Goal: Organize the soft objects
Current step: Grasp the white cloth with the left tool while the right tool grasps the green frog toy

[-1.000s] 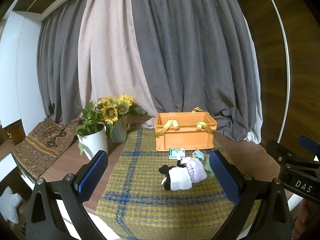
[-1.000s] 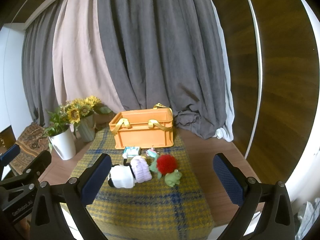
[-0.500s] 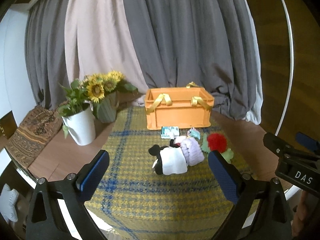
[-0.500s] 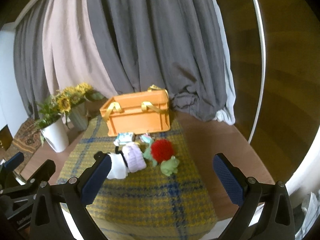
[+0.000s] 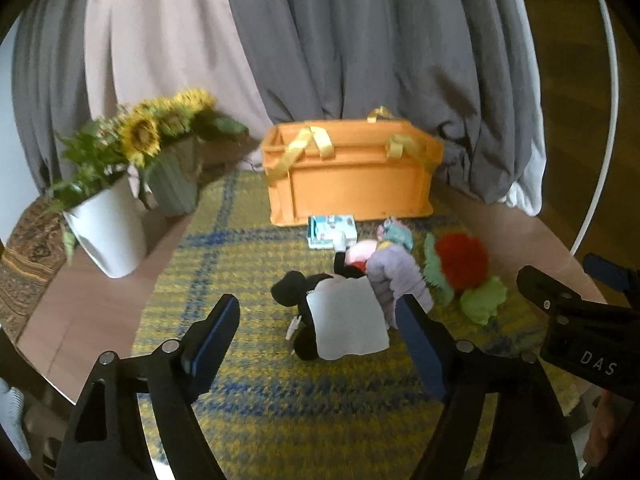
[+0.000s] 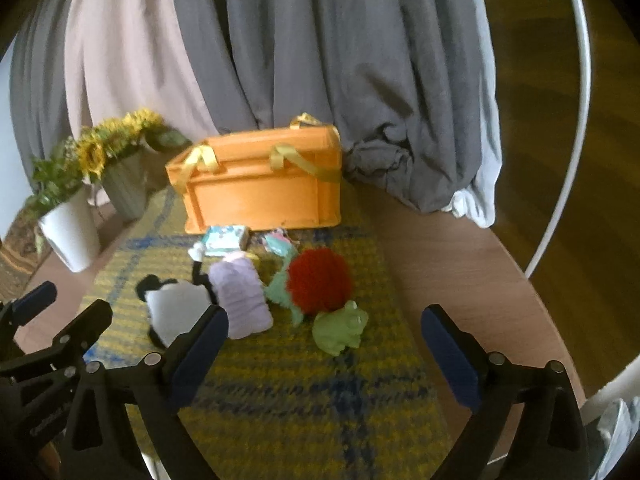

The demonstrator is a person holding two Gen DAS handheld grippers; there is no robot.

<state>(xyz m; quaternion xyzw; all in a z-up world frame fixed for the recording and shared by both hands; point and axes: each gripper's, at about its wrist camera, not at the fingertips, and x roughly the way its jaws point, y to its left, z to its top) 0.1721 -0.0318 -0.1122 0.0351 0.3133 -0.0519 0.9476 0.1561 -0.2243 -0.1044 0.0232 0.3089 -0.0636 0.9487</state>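
Here, on a yellow-and-blue plaid mat (image 5: 248, 404) over a wooden table (image 5: 92, 300), a cluster of soft toys in front of an orange crate (image 5: 352, 184) with yellow ribbon handles. Nearest the left gripper (image 5: 320, 340): a black-and-white plush (image 5: 344, 320), lying between the 2 blue-padded fingers (image 5: 216, 332) in the left wrist view but not touching them. Left gripper wide open, holding nothing, hovering above the mat. Just beside the plush, touching it, a lavender knitted piece (image 5: 396, 276). To its right a red pompom (image 6: 320, 280) against a teal-green leafy toy (image 6: 280, 288), and a light green frog (image 6: 342, 328) just in front of the pompom. Behind these, near the crate wall, a small white-and-blue packet (image 5: 332, 232) and a small pastel toy (image 5: 394, 234); details too blurred to tell.

Right gripper (image 6: 324, 344) likewise spread wide and empty, with the frog and pompom framed between its fingers, apart from both pads.

Left of the crate, a white pot (image 5: 106, 232) of greenery and a grey-green vase (image 5: 172, 188) of sunflowers. Behind everything, grey and beige curtains (image 5: 320, 48).
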